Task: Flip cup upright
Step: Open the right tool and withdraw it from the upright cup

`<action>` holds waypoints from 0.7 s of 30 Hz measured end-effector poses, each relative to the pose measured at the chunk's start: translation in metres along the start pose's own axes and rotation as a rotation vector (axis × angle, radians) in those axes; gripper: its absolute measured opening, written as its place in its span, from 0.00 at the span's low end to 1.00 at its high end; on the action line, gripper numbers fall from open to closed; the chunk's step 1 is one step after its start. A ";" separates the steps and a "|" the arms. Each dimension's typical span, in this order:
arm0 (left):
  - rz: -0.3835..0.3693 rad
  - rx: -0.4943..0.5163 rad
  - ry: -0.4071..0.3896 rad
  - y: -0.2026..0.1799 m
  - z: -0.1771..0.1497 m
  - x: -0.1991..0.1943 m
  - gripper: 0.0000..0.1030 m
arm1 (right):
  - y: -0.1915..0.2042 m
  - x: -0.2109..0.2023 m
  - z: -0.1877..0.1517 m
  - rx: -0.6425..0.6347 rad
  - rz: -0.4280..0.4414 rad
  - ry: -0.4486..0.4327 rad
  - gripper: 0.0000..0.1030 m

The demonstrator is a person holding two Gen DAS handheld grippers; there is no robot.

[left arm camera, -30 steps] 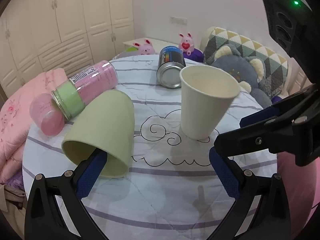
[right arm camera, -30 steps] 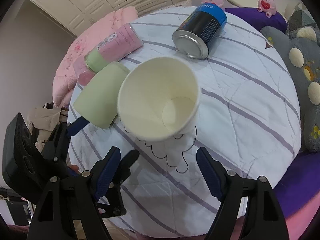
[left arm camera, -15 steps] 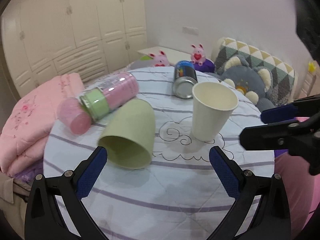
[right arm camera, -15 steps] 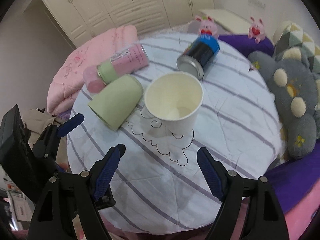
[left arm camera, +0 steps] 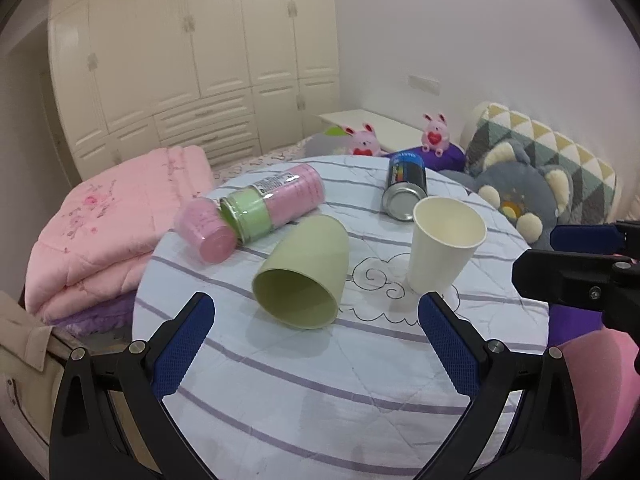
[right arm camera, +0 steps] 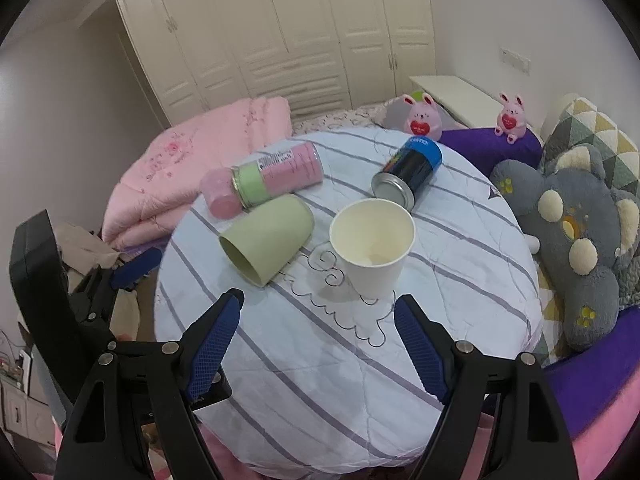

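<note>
A cream paper cup (left arm camera: 444, 250) (right arm camera: 374, 248) stands upright on the round striped table (left arm camera: 320, 392) (right arm camera: 320, 360), mouth up and empty. A green plastic cup (left arm camera: 304, 272) (right arm camera: 266, 238) lies on its side to its left, mouth toward me. My left gripper (left arm camera: 316, 332) is open and empty, held back above the table's near part. My right gripper (right arm camera: 318, 334) is open and empty, also back from the cups. The right gripper also shows at the right edge of the left wrist view (left arm camera: 580, 264).
A pink bottle with a green band (left arm camera: 260, 208) (right arm camera: 264, 180) and a blue-black can (left arm camera: 404, 188) (right arm camera: 408, 174) lie on their sides at the table's far part. A folded pink quilt (left arm camera: 108, 228) lies left, a grey plush cushion (right arm camera: 576, 236) right, and cupboards behind.
Both grippers have pulled back and up from the table. The paper cup, tilted a second ago, now stands upright and free. The green cup has not moved.
</note>
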State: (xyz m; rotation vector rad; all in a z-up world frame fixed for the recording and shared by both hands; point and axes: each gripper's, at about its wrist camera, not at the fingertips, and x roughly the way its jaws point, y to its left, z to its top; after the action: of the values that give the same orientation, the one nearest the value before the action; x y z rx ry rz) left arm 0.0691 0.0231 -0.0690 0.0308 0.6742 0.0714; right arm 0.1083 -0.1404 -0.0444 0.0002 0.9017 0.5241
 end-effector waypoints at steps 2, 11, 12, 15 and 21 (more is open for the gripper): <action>0.009 -0.015 -0.006 0.001 0.001 -0.005 1.00 | 0.000 -0.005 -0.001 0.000 0.000 -0.019 0.79; 0.027 -0.050 -0.080 -0.003 0.007 -0.034 1.00 | 0.008 -0.037 -0.010 -0.034 -0.061 -0.179 0.79; 0.028 -0.056 -0.088 -0.003 0.007 -0.037 1.00 | 0.010 -0.040 -0.011 -0.042 -0.075 -0.200 0.79; 0.028 -0.072 -0.111 -0.001 0.007 -0.046 1.00 | 0.014 -0.052 -0.014 -0.054 -0.102 -0.264 0.79; 0.023 -0.073 -0.157 -0.002 0.005 -0.064 1.00 | 0.025 -0.069 -0.022 -0.067 -0.151 -0.373 0.79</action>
State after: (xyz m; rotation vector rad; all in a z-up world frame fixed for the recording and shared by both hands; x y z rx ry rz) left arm 0.0229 0.0167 -0.0255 -0.0258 0.5135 0.1142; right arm 0.0458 -0.1529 -0.0017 -0.0303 0.5150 0.3959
